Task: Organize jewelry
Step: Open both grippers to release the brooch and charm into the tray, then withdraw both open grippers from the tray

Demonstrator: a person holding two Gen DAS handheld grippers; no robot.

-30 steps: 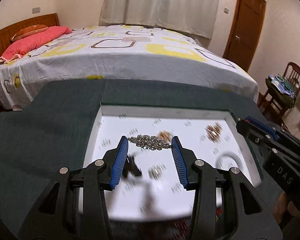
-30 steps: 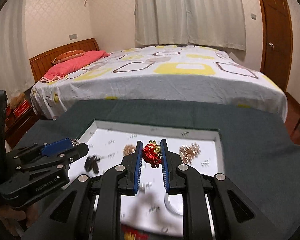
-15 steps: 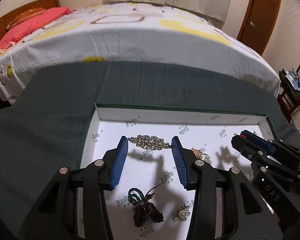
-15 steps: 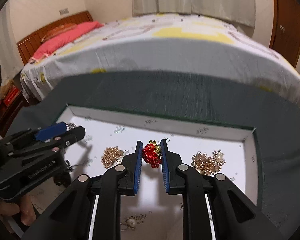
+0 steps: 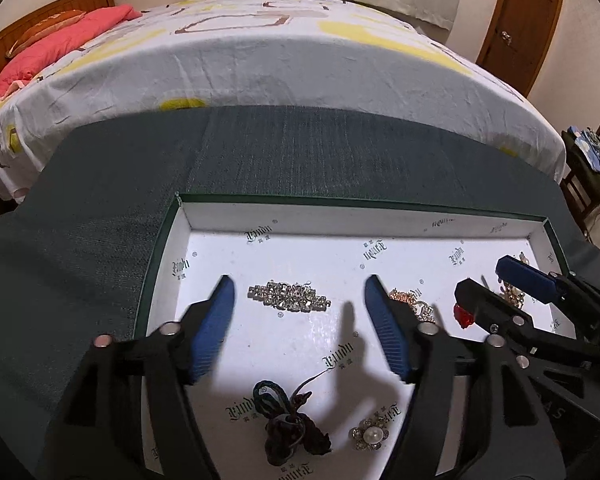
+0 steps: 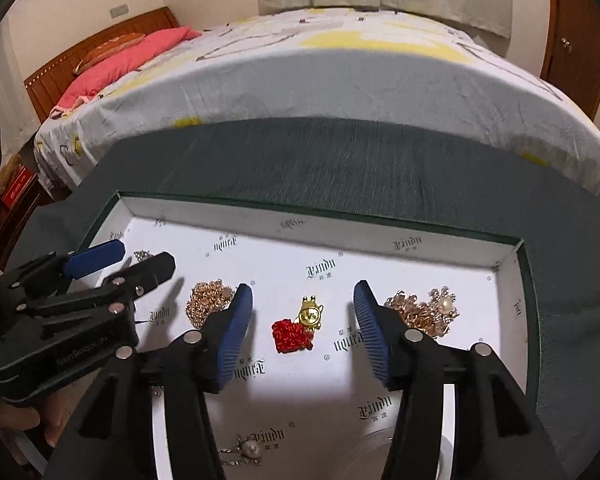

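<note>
A white-lined box lid point(image 5: 340, 224) point(image 6: 340, 224) lies on the dark green cloth. My left gripper point(image 5: 300, 300) is open over a silver rhinestone bracelet point(image 5: 289, 297) that lies flat on the lining. My right gripper point(image 6: 303, 308) is open over a red knot charm with a gold figure point(image 6: 296, 330), which rests on the lining. In the left wrist view the right gripper point(image 5: 500, 284) shows at the right. In the right wrist view the left gripper point(image 6: 124, 260) shows at the left.
Other pieces lie in the lid: a dark cord knot point(image 5: 288, 428), a pearl flower brooch point(image 5: 370, 434), a rose-gold chain pile point(image 6: 208, 300), a gold and pearl cluster point(image 6: 424, 308). A clear bangle point(image 6: 448, 452) sits at the near right. A bed point(image 5: 280, 40) stands behind the table.
Both grippers have opened and let go. The rhinestone bracelet and the red charm now lie on the lining. Both grippers came lower and closer to the lid.
</note>
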